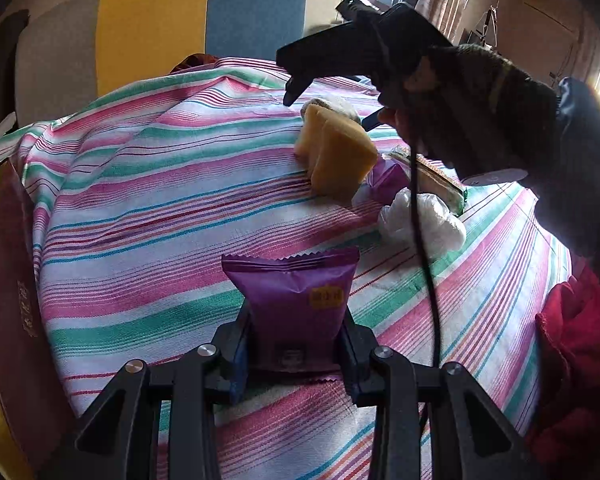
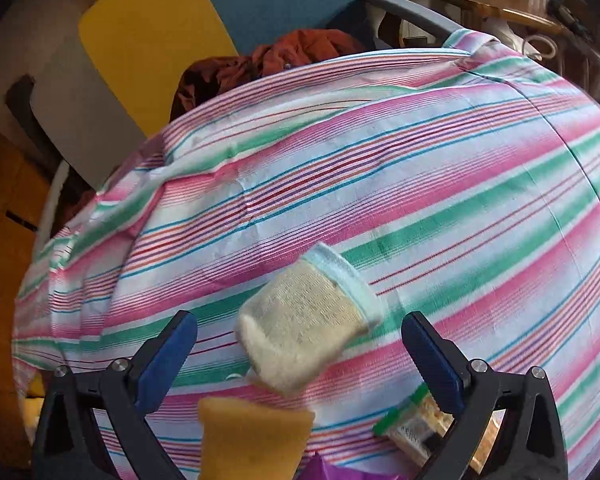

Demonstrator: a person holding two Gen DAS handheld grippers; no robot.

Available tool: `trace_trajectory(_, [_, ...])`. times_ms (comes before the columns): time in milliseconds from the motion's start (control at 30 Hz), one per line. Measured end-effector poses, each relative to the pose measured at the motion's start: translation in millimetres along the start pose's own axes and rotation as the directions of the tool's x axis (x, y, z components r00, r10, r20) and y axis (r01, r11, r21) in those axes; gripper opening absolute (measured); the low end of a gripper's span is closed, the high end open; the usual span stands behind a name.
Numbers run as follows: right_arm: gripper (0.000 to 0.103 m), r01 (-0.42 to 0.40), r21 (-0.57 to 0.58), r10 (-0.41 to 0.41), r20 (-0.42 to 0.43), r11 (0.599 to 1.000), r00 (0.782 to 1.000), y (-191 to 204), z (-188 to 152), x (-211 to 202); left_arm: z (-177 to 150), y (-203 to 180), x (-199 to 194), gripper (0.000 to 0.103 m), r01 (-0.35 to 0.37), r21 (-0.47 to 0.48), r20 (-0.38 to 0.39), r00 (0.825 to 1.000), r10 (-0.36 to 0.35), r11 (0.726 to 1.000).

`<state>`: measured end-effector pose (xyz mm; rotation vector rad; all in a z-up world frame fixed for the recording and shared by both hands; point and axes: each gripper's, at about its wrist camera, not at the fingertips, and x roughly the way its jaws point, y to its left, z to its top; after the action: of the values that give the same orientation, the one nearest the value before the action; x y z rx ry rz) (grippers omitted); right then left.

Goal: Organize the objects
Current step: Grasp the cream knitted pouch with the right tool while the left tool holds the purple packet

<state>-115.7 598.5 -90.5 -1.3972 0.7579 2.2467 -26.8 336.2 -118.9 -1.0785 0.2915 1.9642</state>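
My left gripper (image 1: 296, 354) is shut on a purple snack packet (image 1: 294, 300) and holds it over the striped tablecloth (image 1: 160, 208). A pile lies further off to the right: a yellow sponge (image 1: 338, 158), a second purple packet (image 1: 388, 178), a white plastic bag (image 1: 424, 220) and a green-edged cracker packet (image 1: 440, 176). My right gripper (image 2: 300, 338) is open above a cream sock with a pale blue cuff (image 2: 306, 326); the jaws stand wide on either side of it. The sponge (image 2: 252, 436) and cracker packet (image 2: 416, 424) lie below. In the left wrist view my right gripper (image 1: 328, 110) hovers over the pile.
A yellow and blue chair (image 1: 204, 20) stands behind the table. Rust-red cloth (image 2: 268, 64) lies on the chair seat. The table's brown rim (image 1: 8, 280) shows at the left. A red cloth (image 1: 580, 344) is at the right edge. A black cable (image 1: 424, 248) hangs from my right gripper.
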Motion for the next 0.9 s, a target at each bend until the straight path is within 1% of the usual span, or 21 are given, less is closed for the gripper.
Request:
trace_trajectory(33, [0.103,0.022,-0.029,-0.023,-0.019,0.999,1.0,3.7,1.0,7.8,-0.1,0.3,0.0,0.036,0.002,-0.002,0.001,1.0,-0.002,1.0])
trace_trajectory(67, [0.1,0.041,-0.054,-0.043,-0.028,0.998,0.999,7.9,0.1,14.1,-0.1,0.5,0.0,0.036,0.004,-0.003,0.001,1.0,-0.004,1.0])
trace_trajectory(100, [0.079,0.072,-0.08,-0.074,-0.022,0.994,0.997,11.9,-2.0,17.4,-0.2,0.4,0.0,0.036,0.005,-0.003,0.002,1.0,-0.005,1.0])
trace_trajectory(133, [0.074,0.116,-0.1,-0.117,-0.008,0.988,0.993,14.7,-3.6,17.7,-0.3,0.3,0.0,0.036,0.005,-0.004,0.002,1.0,-0.005,1.0])
trace_trajectory(233, [0.073,0.057,-0.079,-0.054,0.037,0.995,0.998,14.1,-4.8,3.8,-1.1,-0.1,0.1,0.036,0.007,-0.005,0.005,1.0,-0.007,1.0])
trace_trajectory(300, [0.073,0.058,-0.098,-0.049,0.086,0.994,0.995,17.0,-6.0,-14.1,-1.0,-0.3,0.3,0.036,0.008,-0.006,0.006,1.0,-0.008,1.0])
trace_trajectory(333, [0.073,0.045,-0.101,-0.035,0.103,0.994,0.994,18.1,-6.8,-23.7,-1.2,-0.9,0.3,0.037,0.006,-0.004,0.006,1.0,-0.006,1.0])
trace_trajectory(467, [0.073,0.006,-0.117,0.016,0.182,0.993,0.983,24.1,-16.6,-66.1,-1.5,-3.0,0.3,0.036,-0.006,0.006,0.007,1.0,0.006,1.0])
trace_trajectory(567, [0.073,-0.054,-0.117,0.079,0.22,0.992,0.972,21.0,-37.6,-98.9,-1.7,-4.9,0.5,0.036,-0.016,0.016,0.008,1.0,0.016,1.0])
trace_trajectory(667, [0.073,-0.093,-0.121,0.119,0.227,0.988,0.967,12.6,-65.6,-119.1,-0.5,-5.1,0.9,0.036,-0.024,0.021,0.006,1.0,0.024,0.999])
trace_trajectory(733, [0.073,-0.12,-0.12,0.144,0.215,0.985,0.966,4.0,-87.9,-124.6,1.2,-3.1,-1.2,0.035,-0.019,-0.001,0.001,1.0,0.019,1.0])
trace_trajectory(800, [0.073,-0.138,-0.114,0.158,0.197,0.984,0.968,-4.2,-108.7,-124.9,2.9,-0.2,-5.1,0.035,-0.02,-0.028,-0.007,1.0,0.02,0.999])
trace_trajectory(900, [0.073,-0.182,-0.105,0.197,0.157,0.978,0.968,-14.1,-130.1,-114.0,2.6,0.9,-23.7,0.035,-0.027,-0.043,0.013,1.0,0.028,0.999])
